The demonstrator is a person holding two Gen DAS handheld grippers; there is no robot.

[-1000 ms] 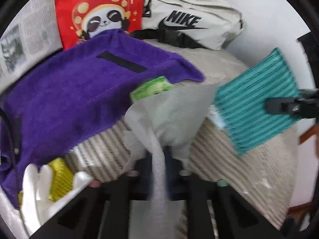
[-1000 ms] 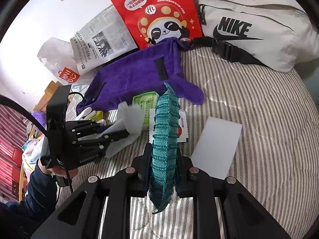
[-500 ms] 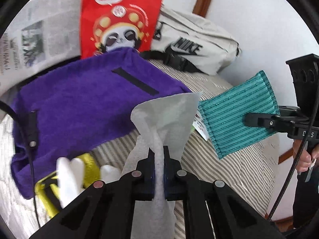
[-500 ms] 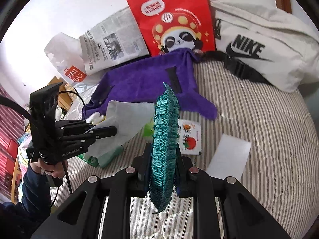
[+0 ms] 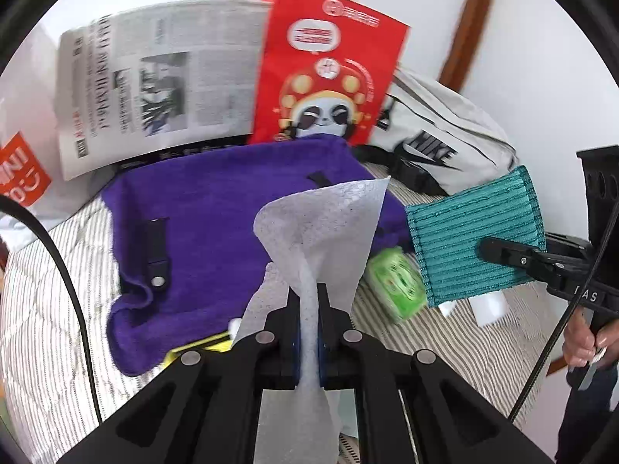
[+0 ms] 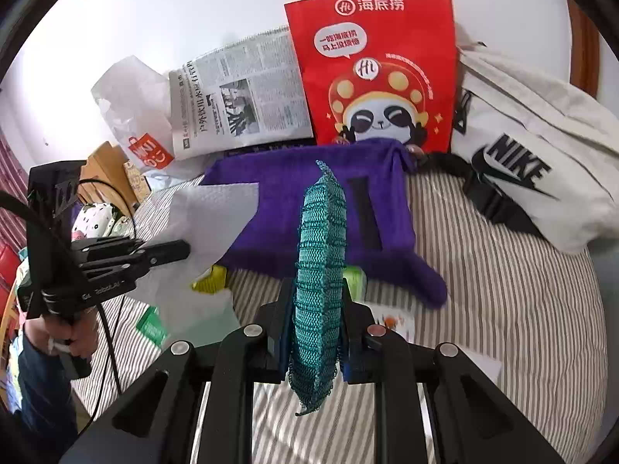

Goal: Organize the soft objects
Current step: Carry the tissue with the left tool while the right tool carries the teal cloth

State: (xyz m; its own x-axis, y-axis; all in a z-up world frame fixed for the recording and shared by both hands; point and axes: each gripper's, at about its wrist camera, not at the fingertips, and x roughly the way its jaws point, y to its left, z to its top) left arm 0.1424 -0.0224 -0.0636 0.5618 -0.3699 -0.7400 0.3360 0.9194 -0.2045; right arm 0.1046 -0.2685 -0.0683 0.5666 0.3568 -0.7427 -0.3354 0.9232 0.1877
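Held above the striped bed: white tissue pinched in the left gripper, teal cloth clamped edge-on in the right gripper. Beyond both, lay a purple towel; farther back, stood a red bag, newspaper left, white bag right.

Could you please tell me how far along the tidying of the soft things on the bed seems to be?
Nothing looks sorted yet. In hand: the left gripper is shut on a white tissue sheet, and the right gripper is shut on a teal cloth, both lifted clear of the bed. Left: the purple towel lies spread out, with small packets beside it.
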